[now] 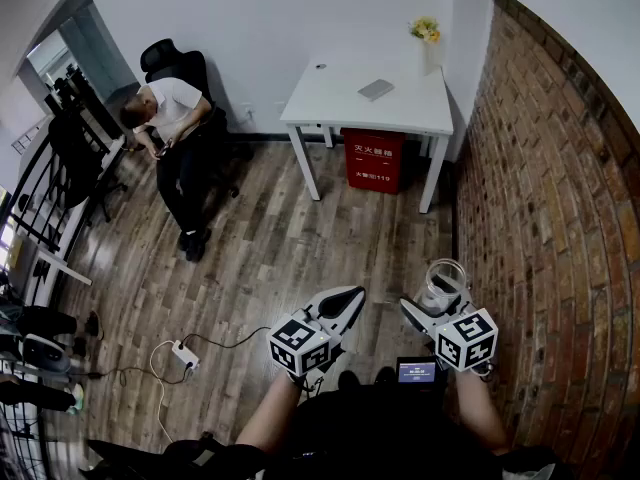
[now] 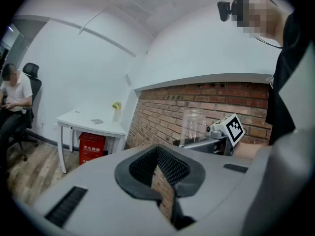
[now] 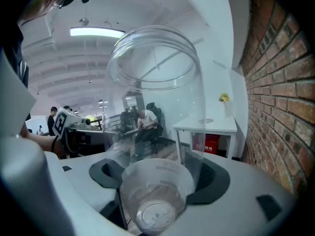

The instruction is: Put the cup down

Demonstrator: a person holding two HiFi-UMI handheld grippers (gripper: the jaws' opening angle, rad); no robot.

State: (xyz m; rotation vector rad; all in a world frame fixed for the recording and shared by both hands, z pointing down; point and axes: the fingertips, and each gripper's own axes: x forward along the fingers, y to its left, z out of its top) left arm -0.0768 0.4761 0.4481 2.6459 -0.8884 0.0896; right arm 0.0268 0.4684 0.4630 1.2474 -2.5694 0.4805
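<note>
A clear plastic cup [image 1: 444, 282] sits upright between the jaws of my right gripper [image 1: 436, 306], held in the air near the brick wall. In the right gripper view the cup [image 3: 155, 132] fills the middle, its base down in the right gripper [image 3: 157, 183], whose dark pads press its sides. My left gripper [image 1: 347, 302] hovers just to the left of it, shut and empty; its pads [image 2: 170, 168] meet in a narrow V. From the left gripper view I see the cup [image 2: 193, 126] standing in the right gripper [image 2: 209, 141].
A white table [image 1: 340, 93] stands far ahead against the wall, with a flower vase [image 1: 427, 33] on it and a red box [image 1: 374, 160] under it. The brick wall [image 1: 540, 218] runs along the right. A person [image 1: 170, 118] sits at left. A power strip [image 1: 183, 354] lies on the wood floor.
</note>
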